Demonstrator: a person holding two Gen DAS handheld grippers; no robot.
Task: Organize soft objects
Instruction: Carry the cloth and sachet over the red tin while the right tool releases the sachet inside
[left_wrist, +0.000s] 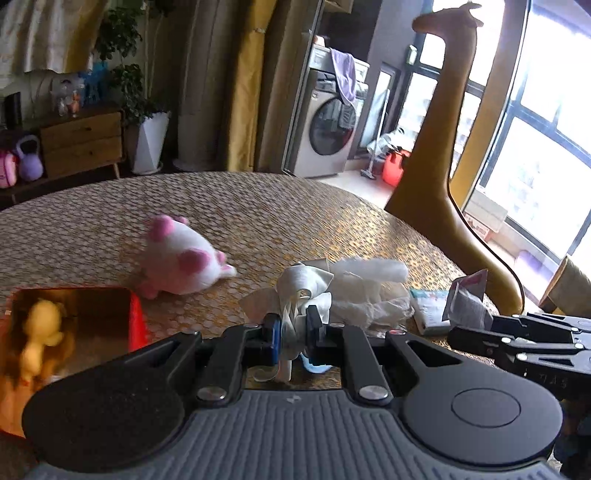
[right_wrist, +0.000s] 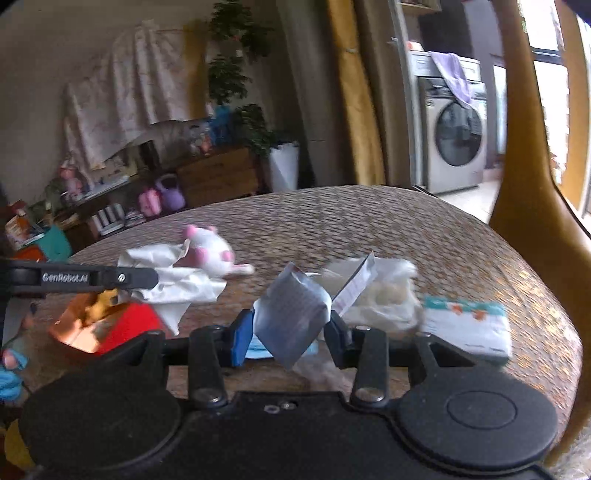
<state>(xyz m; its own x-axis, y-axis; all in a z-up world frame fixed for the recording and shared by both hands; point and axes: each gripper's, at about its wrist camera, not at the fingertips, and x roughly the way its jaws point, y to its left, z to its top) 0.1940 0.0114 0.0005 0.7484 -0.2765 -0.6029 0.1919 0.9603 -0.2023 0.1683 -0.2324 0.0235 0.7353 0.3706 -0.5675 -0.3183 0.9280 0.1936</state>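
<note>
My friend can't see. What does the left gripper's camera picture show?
The left gripper has its fingers shut on a crumpled white cloth above a woven round table. A pink-and-white plush toy lies behind it, and a red box is at left.

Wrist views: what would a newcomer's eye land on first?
Probably the two loaded grippers: the left gripper is shut on a crumpled white cloth, and the right gripper is clamped on a silvery packet. Next, the pink-and-white plush toy lying mid-table, and the red box at the near left edge with a yellow toy inside.
</note>
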